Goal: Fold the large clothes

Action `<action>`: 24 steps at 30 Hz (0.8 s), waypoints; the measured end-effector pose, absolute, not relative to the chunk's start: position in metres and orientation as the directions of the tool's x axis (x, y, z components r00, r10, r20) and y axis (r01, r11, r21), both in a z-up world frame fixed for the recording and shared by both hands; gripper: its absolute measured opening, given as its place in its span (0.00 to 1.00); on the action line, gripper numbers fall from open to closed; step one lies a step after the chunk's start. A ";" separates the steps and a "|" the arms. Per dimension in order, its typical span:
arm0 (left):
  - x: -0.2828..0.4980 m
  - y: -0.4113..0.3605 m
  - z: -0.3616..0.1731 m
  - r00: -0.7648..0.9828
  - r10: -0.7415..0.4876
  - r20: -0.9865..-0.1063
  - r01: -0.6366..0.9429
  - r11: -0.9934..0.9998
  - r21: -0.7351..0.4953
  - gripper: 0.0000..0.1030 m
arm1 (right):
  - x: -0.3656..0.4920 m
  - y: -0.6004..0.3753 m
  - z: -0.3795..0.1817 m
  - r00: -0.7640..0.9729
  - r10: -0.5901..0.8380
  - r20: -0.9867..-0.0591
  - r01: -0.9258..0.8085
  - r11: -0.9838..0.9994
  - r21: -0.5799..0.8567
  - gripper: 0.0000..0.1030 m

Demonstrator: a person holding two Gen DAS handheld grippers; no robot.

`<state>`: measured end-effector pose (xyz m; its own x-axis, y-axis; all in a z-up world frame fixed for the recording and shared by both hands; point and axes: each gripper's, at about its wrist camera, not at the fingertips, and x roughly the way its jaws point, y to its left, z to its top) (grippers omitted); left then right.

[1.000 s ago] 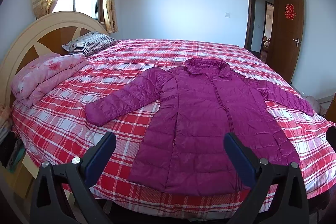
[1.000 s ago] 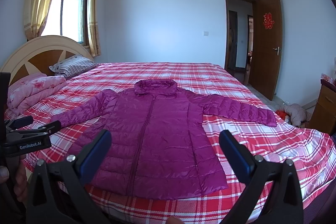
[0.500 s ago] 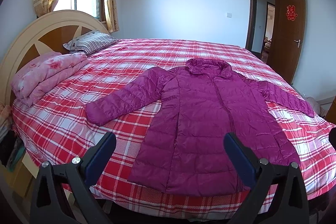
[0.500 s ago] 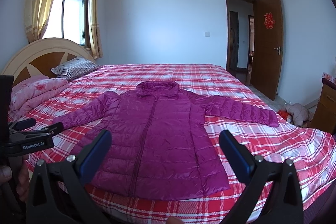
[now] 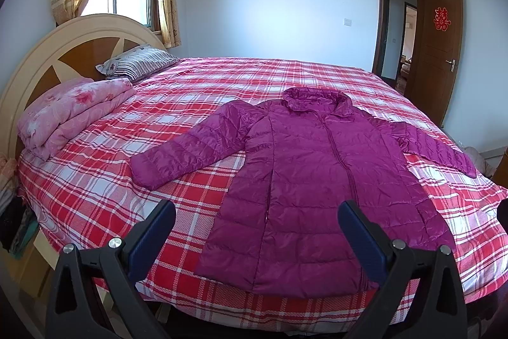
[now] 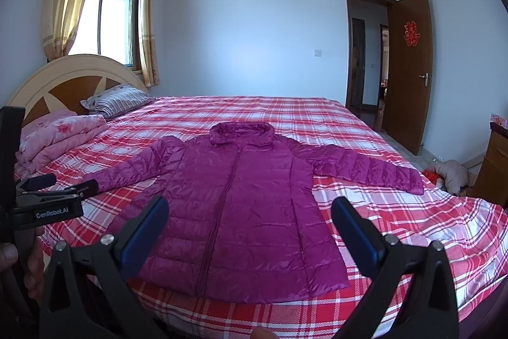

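A magenta quilted long jacket (image 5: 304, 186) lies flat and zipped on the red plaid bed (image 5: 197, 104), both sleeves spread out, hem toward me. It also shows in the right wrist view (image 6: 241, 205). My left gripper (image 5: 255, 227) is open and empty, held above the near bed edge before the hem. My right gripper (image 6: 250, 224) is open and empty, likewise short of the hem. The left gripper (image 6: 60, 189) also shows at the left edge of the right wrist view, beyond the left sleeve cuff.
A folded pink quilt (image 5: 70, 113) and a striped pillow (image 5: 136, 65) lie by the round headboard (image 5: 63, 53) at left. An open brown door (image 5: 438, 53) is at right. A wooden cabinet (image 6: 495, 167) and clothes on the floor (image 6: 451, 173) are right of the bed.
Both views have shifted slightly; the jacket sits a little lower in the frames. The jacket itself has not moved and both grippers stay open.
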<state>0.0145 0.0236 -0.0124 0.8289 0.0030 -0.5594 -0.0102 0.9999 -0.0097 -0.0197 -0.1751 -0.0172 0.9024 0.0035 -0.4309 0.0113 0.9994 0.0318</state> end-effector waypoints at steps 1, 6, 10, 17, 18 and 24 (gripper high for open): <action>0.015 0.023 -0.013 0.828 0.002 -0.561 -0.009 1.000 -0.009 0.99 | -0.020 -0.176 -0.018 0.901 0.010 -0.434 0.008 0.999 0.038 1.00; 0.021 0.016 -0.021 0.806 -0.066 -0.588 0.063 0.998 -0.026 0.99 | -0.022 -0.189 -0.021 0.925 0.091 -0.370 -0.028 0.985 0.172 1.00; 0.033 0.007 -0.031 0.786 -0.100 -0.610 0.117 0.993 -0.011 0.99 | -0.010 -0.208 -0.035 0.925 0.142 -0.354 -0.034 0.955 0.293 1.00; 0.095 -0.015 -0.042 0.814 -0.045 -0.579 0.125 0.987 0.099 0.99 | 0.047 -0.283 -0.087 0.829 0.030 -0.558 0.142 0.954 0.263 1.00; 0.104 -0.016 -0.045 0.814 -0.044 -0.579 0.124 0.987 0.100 0.99 | 0.054 -0.294 -0.094 0.821 0.007 -0.571 0.166 0.954 0.250 1.00; 0.171 -0.031 -0.068 0.807 -0.017 -0.590 0.119 0.984 0.134 0.99 | 0.105 -0.392 -0.115 0.756 -0.119 -0.643 0.369 0.890 0.269 1.00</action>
<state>0.1712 -0.0307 -0.0685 0.8073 -0.0175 -0.5898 0.1192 0.9838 0.1340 0.1051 -0.3925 -0.1155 0.7563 -0.1195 -0.6432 0.3689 0.8898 0.2685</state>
